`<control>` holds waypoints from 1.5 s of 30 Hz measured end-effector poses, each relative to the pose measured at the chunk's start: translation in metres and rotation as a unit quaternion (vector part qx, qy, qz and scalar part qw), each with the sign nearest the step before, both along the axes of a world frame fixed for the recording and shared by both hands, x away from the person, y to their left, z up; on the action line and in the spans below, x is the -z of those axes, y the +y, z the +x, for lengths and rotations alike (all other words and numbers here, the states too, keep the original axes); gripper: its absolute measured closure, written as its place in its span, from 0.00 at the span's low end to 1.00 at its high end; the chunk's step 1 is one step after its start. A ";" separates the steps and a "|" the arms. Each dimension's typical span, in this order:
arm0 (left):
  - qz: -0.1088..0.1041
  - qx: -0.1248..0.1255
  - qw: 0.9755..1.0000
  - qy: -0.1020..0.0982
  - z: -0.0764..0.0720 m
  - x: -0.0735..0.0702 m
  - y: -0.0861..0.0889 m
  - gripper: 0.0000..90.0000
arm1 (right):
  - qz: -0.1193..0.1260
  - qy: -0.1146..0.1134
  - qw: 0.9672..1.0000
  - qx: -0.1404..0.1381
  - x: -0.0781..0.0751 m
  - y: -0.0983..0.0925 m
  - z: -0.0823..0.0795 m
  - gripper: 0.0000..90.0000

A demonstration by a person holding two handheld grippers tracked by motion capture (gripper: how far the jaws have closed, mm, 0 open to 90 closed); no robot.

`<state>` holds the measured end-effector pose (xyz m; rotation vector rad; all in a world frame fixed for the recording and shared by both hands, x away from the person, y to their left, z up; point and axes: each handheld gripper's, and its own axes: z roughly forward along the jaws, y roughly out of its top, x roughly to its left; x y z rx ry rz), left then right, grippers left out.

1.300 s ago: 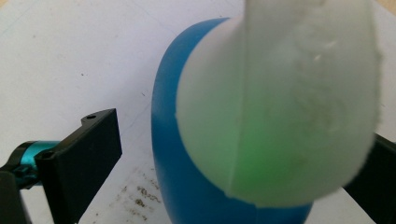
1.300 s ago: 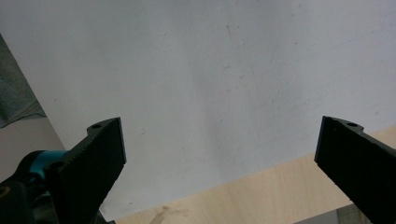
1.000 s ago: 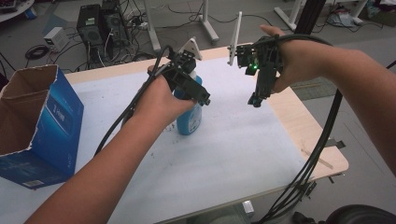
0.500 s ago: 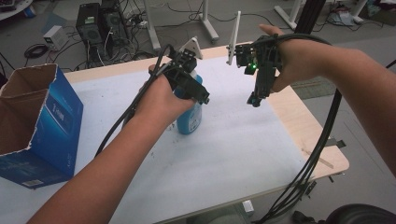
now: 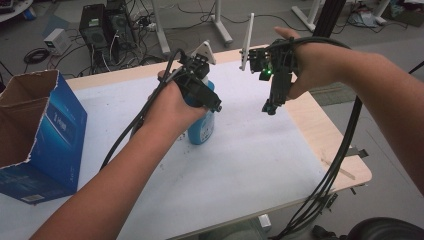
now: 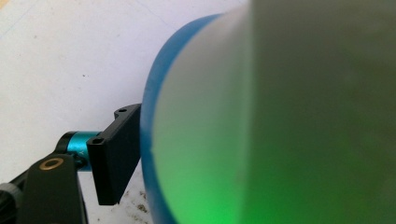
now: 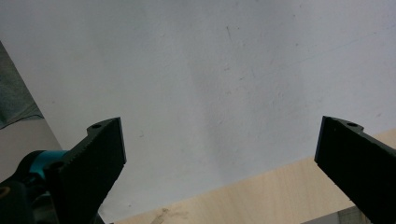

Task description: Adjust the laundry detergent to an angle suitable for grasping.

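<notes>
A person's two forearms reach over a worktop (image 5: 240, 165) covered in white sheeting. The left gripper (image 5: 202, 92) comes down on a blue bottle (image 5: 202, 127) that stands upright near the middle of the worktop, toward its far edge. In the left gripper view one black jaw presses flat against the bottle's blue side (image 6: 148, 140); the other jaw is hidden behind the bottle — the grip looks closed on it. The right gripper (image 5: 271, 106) hangs above the worktop's far right corner, apart from the bottle, its jaws spread wide with nothing between them (image 7: 219, 154). An open blue cardboard box (image 5: 42, 135) sits at the worktop's left edge.
</notes>
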<state>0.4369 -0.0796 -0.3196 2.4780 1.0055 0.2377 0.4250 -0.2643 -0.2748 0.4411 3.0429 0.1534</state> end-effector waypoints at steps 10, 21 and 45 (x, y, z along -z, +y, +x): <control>0.005 -0.001 1.000 -0.001 0.000 0.003 0.000 0.28 | 0.001 -0.002 1.000 -0.001 0.000 0.001 0.001 0.01; 0.004 0.007 1.000 -0.001 -0.001 0.003 -0.002 0.46 | 0.001 -0.002 1.000 0.003 0.000 0.000 0.001 0.01; -0.008 0.059 0.998 0.002 -0.022 -0.038 0.035 0.49 | 0.003 -0.004 1.000 -0.006 0.000 0.013 0.001 0.01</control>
